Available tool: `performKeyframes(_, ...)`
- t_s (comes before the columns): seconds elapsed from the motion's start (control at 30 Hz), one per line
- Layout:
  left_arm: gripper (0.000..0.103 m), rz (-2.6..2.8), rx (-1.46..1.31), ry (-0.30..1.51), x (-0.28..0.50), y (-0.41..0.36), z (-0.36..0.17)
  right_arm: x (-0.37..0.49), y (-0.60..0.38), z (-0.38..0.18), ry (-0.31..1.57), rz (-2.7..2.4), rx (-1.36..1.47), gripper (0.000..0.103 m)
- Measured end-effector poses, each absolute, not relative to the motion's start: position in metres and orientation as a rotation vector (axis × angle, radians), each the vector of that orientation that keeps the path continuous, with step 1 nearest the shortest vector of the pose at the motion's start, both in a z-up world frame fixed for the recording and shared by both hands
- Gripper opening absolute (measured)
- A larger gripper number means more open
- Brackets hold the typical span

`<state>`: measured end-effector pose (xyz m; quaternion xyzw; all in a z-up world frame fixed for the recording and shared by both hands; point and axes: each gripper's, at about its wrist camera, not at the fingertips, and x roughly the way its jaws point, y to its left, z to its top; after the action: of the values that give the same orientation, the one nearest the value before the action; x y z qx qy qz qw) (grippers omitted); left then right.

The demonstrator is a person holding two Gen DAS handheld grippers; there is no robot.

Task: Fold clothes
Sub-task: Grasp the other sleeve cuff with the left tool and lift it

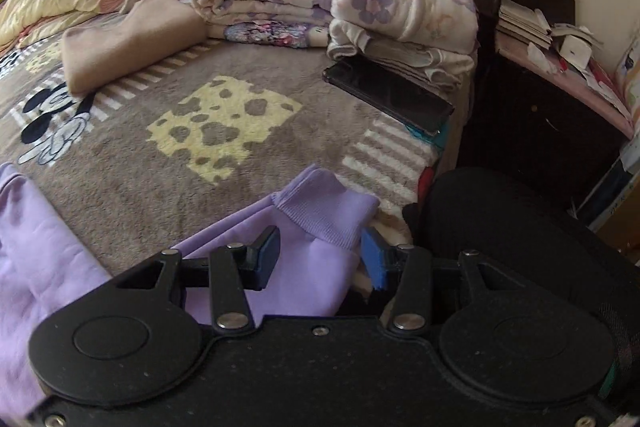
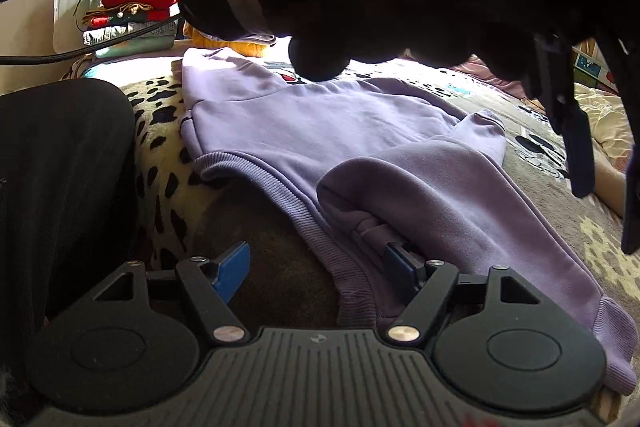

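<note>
The purple sweatshirt (image 2: 320, 119) is straddled by both spread tongs (image 1: 320, 259) (image 2: 316, 267); a shallow bite could let the cuff (image 1: 324, 215) at 12 o'clock be dropped.

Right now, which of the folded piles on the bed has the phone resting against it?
The white pile with the purple flower, nearest the bed's right edge. The black phone lies at its base; the rolled floral quilt and tan cloth sit apart, further left.

Matt lilac sweatshirt (image 2: 360, 123) in soft cotton with ribbed cuff (image 1: 328, 215), fuzzy fleece blanket (image 1: 224, 123), glossy black phone (image 1: 388, 95), matt black plastic left gripper (image 1: 320, 255)
</note>
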<state>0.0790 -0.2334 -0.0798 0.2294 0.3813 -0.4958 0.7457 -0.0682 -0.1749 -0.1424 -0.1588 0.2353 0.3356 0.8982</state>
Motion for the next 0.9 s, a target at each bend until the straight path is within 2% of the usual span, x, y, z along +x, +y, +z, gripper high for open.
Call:
performKeyframes(0.13,0.043,-1.138,0.698,0.867,0.071,-0.276,-0.104,-0.069,-0.175,-0.144,0.488,0.698,-0.343,0.074)
performKeyframes(0.2,0.036,-1.121,0.802,0.861,0.069,-0.289,-0.120,-0.068,-0.176,-0.146,0.495,0.701,-0.344,0.073)
performKeyframes(0.27,0.023,-1.101,0.887,0.832,0.068,-0.293,-0.134,-0.066,-0.177,-0.149,0.505,0.701,-0.343,0.073)
performKeyframes(0.3,0.019,-1.105,0.885,0.816,0.067,-0.292,-0.134,-0.066,-0.178,-0.149,0.507,0.701,-0.339,0.073)
performKeyframes(0.33,0.005,-1.093,0.860,0.798,0.069,-0.288,-0.130,-0.065,-0.179,-0.149,0.507,0.700,-0.334,0.073)
performKeyframes(0.4,0.004,-1.051,0.741,0.790,0.080,-0.274,-0.117,-0.066,-0.183,-0.147,0.500,0.697,-0.320,0.071)
performKeyframes(0.5,0.003,-0.950,0.405,0.776,0.107,-0.228,-0.085,-0.068,-0.191,-0.139,0.461,0.696,-0.284,0.071)
performKeyframes(0.7,0.003,-0.693,-0.183,0.587,0.127,-0.086,-0.022,-0.070,-0.211,-0.118,0.348,0.670,-0.186,0.070)
performKeyframes(0.9,0.003,-0.474,-0.402,0.412,0.093,0.000,0.001,-0.059,-0.217,-0.110,0.292,0.599,-0.099,0.072)
